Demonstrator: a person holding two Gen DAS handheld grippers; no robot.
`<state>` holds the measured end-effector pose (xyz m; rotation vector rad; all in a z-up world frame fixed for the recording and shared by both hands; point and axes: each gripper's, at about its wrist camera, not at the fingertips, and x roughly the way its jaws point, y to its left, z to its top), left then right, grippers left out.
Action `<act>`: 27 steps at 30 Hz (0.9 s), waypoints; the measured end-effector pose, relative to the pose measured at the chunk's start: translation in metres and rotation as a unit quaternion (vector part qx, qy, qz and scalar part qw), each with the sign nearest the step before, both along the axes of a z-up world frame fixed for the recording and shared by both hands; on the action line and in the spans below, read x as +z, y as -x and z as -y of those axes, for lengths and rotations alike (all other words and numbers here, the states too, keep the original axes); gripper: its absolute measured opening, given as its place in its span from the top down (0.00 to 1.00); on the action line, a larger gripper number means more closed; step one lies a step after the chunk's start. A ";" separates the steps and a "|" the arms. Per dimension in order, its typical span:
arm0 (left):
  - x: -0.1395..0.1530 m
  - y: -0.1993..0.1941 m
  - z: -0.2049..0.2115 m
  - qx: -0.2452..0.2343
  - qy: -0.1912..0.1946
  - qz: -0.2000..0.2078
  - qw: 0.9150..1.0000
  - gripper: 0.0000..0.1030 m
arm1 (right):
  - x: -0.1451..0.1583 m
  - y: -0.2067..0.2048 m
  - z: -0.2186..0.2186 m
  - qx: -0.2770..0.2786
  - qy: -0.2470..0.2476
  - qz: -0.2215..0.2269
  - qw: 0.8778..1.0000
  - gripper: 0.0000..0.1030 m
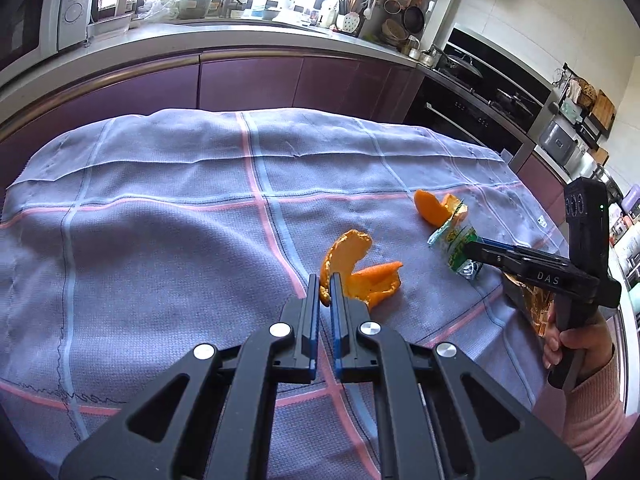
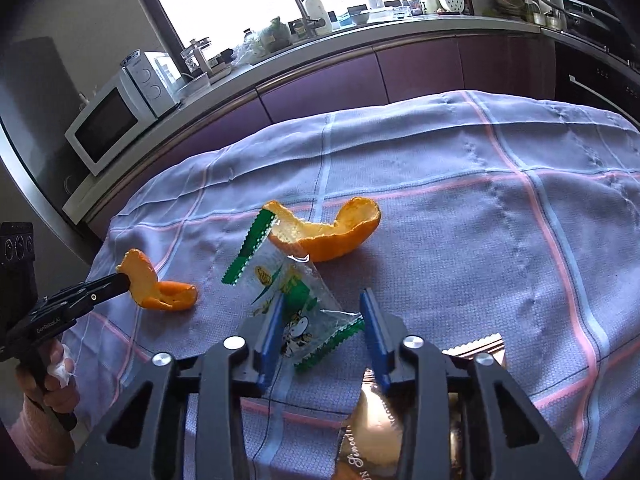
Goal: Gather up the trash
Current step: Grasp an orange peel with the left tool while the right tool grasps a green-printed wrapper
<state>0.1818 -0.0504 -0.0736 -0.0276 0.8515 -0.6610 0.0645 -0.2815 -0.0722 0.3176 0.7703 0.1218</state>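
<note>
My left gripper is shut on the edge of a curled orange peel that rests on the lilac checked tablecloth. The right wrist view shows that gripper pinching the same peel from the left. My right gripper stands open, with a clear green-printed wrapper lying between its blue pads. From the left wrist view its tip sits over that wrapper. A second, larger peel lies just beyond the wrapper.
A golden snack packet lies under the right gripper near the table's front edge. A hand in a pink sleeve holds the right gripper. Purple cabinets, a microwave and an oven ring the table.
</note>
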 end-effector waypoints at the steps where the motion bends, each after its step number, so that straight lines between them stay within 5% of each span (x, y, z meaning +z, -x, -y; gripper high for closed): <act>1: 0.000 0.000 -0.001 0.001 -0.001 0.000 1.000 0.95 | 0.000 0.001 -0.002 0.004 0.001 0.002 1.000 0.73; 20: 0.013 0.031 -0.092 0.059 0.013 0.020 0.998 0.95 | 0.035 0.009 -0.080 0.101 -0.021 0.055 0.993 0.78; 27: -0.010 0.022 -0.121 0.075 0.030 -0.032 0.996 0.88 | 0.028 -0.003 -0.111 0.129 -0.022 0.044 0.990 0.78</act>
